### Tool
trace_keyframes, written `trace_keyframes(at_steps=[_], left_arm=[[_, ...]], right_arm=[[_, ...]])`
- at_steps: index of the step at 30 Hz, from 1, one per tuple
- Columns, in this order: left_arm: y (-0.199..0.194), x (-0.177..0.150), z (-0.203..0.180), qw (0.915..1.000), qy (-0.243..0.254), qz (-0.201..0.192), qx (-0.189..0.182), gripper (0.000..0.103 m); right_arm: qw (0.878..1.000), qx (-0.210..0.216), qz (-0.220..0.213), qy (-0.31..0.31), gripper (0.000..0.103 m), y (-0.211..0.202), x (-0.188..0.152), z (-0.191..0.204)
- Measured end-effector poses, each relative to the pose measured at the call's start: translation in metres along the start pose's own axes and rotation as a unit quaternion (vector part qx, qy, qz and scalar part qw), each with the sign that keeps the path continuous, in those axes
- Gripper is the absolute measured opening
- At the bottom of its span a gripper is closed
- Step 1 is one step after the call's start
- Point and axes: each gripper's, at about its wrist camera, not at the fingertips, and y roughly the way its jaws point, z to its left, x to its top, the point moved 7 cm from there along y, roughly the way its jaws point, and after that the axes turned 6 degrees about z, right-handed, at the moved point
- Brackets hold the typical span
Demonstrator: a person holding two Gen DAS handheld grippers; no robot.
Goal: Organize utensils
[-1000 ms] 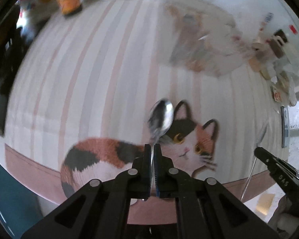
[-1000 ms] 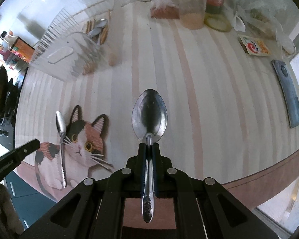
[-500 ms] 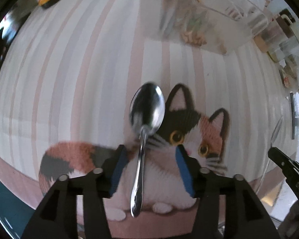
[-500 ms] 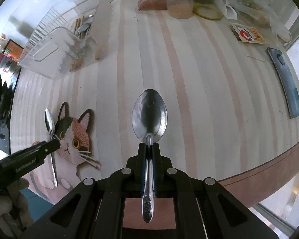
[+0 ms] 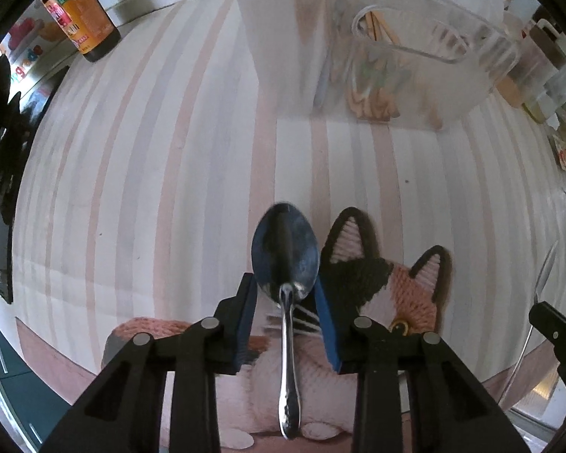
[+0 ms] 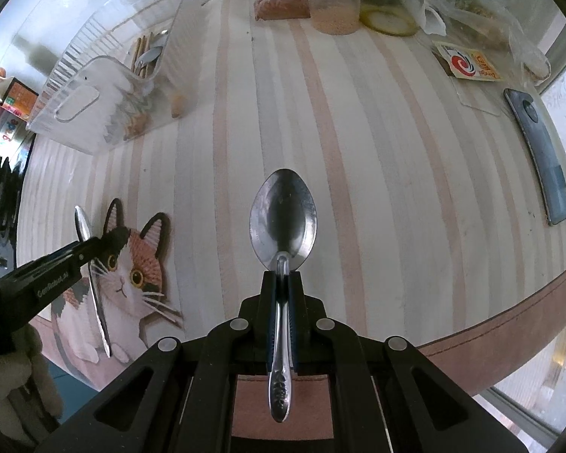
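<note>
Striped tablecloth (image 6: 358, 158); left hand-held gripper (image 5: 287, 304) low, jaws apart around spoon (image 5: 286, 264); right hand-held gripper (image 6: 282, 290) clamps second spoon (image 6: 283, 222).

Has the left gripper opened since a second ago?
Yes. The left gripper stands open now, its spoon lying free on the cat mat; earlier it was clamped.

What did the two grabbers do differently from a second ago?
The left gripper opened its fingers and let go of its spoon, which now lies on the cat mat; the clear utensil bin looms closer. The right gripper stays clamped on the other spoon.
</note>
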Motion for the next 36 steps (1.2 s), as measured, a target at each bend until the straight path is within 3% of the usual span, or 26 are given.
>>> trace_keyframes(at_steps=[1,6,23,28,30,32,34,36], left_arm=[[-0.007,-0.002,0.005,1.0,0.001,-0.001,-0.001,0.004],[-0.023,-0.012,0.008,0.9999,0.008,-0.007,-0.003,0.004],[-0.072,-0.01,0.071,0.9935,-0.079,-0.045,-0.068,0.002],[-0.081,-0.001,0.085,0.9937,-0.074,-0.058,-0.062,0.002],[-0.073,0.002,0.085,0.9934,-0.072,-0.052,-0.074,0.004],[-0.051,0.002,0.086,0.9926,-0.075,-0.025,-0.092,0.026],[-0.026,0.0,0.087,0.9924,-0.079,-0.005,-0.094,0.04],[-0.003,-0.003,0.087,0.9934,-0.078,0.012,-0.084,0.041]], right_arm=[[1.0,0.001,-0.001,-0.001,0.006,-0.001,0.001,0.0],[1.0,0.005,-0.011,-0.009,0.006,-0.012,0.005,0.004],[0.998,0.037,-0.042,-0.014,0.006,-0.044,0.026,0.023],[0.998,0.045,-0.044,-0.009,0.006,-0.047,0.029,0.023],[0.998,0.046,-0.043,-0.007,0.006,-0.045,0.03,0.023],[0.998,0.049,-0.04,-0.005,0.006,-0.043,0.03,0.023],[0.998,0.049,-0.039,-0.005,0.006,-0.042,0.03,0.023],[0.998,0.046,-0.038,-0.005,0.006,-0.042,0.029,0.022]])
